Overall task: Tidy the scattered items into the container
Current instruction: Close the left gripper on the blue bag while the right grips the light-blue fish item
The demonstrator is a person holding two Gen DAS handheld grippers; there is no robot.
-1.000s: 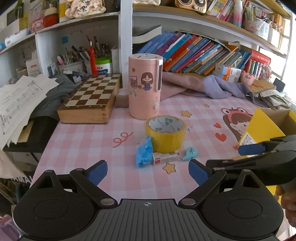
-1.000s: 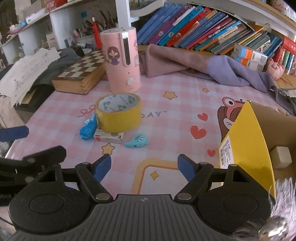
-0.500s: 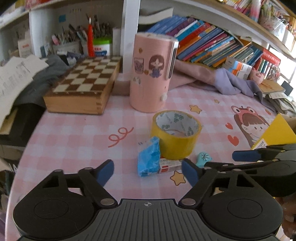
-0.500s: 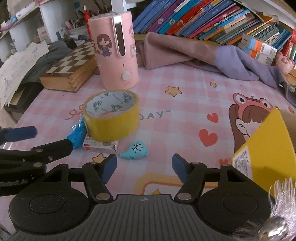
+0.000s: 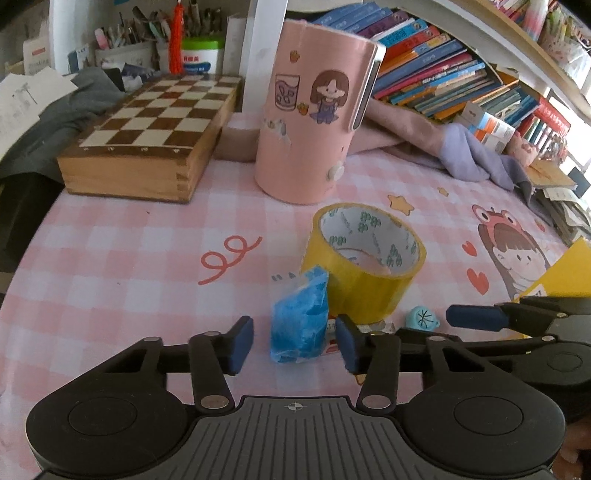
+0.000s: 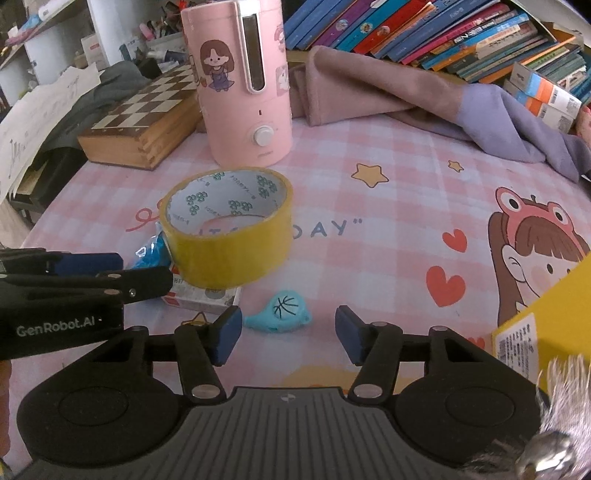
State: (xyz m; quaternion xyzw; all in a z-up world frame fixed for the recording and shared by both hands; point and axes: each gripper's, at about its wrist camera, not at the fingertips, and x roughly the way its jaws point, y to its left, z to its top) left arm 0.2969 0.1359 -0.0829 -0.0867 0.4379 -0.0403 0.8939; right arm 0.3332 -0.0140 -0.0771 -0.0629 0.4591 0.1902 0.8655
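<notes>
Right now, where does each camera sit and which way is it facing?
Left wrist: on the left tongs, looking down the closing fingers at the blue packet between them; right tongs cross at right.
Right wrist: on the right tongs, closing, facing the teal charm between the fingers; left tongs enter at left.
Both show the tape, pink canister and chessboard.

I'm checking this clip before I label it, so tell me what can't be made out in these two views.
- Yellow box: cut off by the right edge in both views, so its inside is unseen.
- Small white box: under the yellow tape roll, label unreadable.
- Blue packet: contents unclear; in the right wrist view the left claw and the tape hide most of it.
- Book spines: titles too small.
</notes>
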